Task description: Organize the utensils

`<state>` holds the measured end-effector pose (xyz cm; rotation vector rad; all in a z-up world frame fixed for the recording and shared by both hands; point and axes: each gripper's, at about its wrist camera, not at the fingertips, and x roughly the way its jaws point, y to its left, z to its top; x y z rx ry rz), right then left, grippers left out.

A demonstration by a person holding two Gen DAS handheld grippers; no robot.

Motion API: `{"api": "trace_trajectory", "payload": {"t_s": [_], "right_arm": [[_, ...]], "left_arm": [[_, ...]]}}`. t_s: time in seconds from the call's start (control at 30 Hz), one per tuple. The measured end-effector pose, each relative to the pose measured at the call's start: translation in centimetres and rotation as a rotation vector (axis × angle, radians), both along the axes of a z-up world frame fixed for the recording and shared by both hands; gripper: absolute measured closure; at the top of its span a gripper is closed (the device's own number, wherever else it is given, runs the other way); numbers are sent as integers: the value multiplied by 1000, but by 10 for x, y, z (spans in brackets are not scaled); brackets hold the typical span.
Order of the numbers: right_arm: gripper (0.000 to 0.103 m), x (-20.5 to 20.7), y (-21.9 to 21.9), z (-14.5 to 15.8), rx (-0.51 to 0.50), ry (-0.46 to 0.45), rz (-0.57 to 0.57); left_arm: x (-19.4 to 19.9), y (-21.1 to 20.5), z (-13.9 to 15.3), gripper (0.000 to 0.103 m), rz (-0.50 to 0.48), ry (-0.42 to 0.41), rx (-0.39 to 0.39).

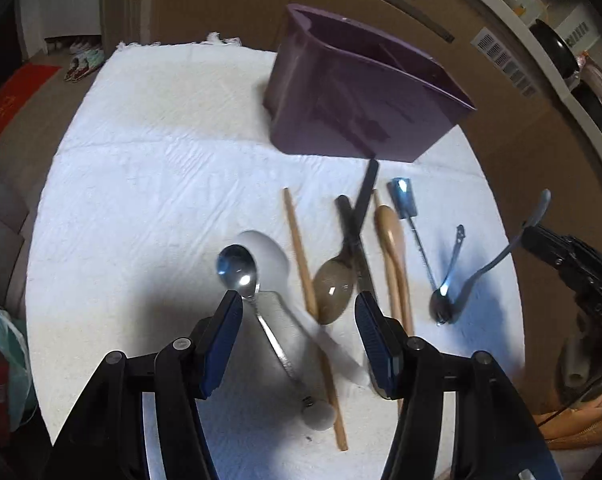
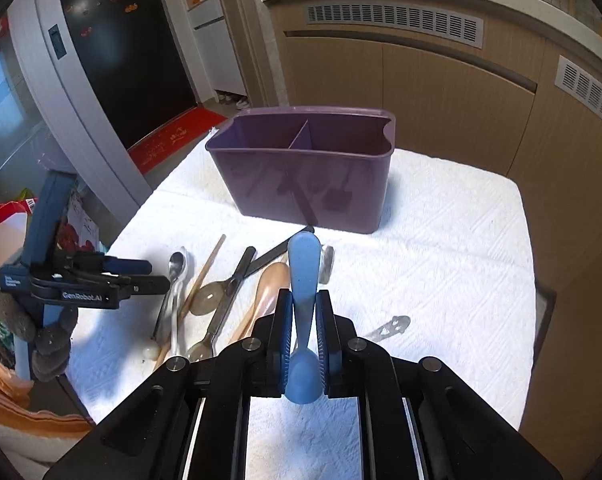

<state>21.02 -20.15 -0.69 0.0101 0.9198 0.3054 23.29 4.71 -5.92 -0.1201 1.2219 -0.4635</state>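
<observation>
The left gripper (image 1: 299, 304) hangs with fingers (image 1: 229, 316) apart over a steel spoon (image 1: 237, 268), untouched. Past it, toward the purple caddy (image 1: 357, 96), lie chopsticks (image 1: 301, 256), a brownish spoon (image 1: 335, 288), perhaps a knife.

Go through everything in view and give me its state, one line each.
Left gripper: open, over the metal spoon, holding nothing.
Right gripper: shut on the blue spoon.
Purple caddy: upright, both compartments look empty.
Wooden chopstick: lying flat on the cloth.

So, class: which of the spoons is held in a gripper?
The blue spoon, clamped in the right gripper; the others lie on the white cloth.
</observation>
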Motion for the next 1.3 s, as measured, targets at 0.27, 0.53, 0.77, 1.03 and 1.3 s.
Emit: {"api": "trace_trajectory", "payload": {"t_s": [0.27, 0.53, 0.77, 1.03, 1.3], "right_arm": [[91, -1, 4, -2, 4, -4, 4], [91, 3, 8, -8, -4, -10, 16], [91, 27, 6, -33, 1, 64, -1], [91, 31, -5, -63, -1, 125, -39], [88, 20, -21, -73, 8, 139, -79]], "left_arm": [[21, -18, -12, 48, 21, 23, 69], [34, -45, -25, 48, -92, 55, -12], [19, -35, -5, 47, -88, -16, 13], [8, -35, -23, 46, -105, 44, 93], [22, -40, -20, 43, -91, 44, 40]]}}
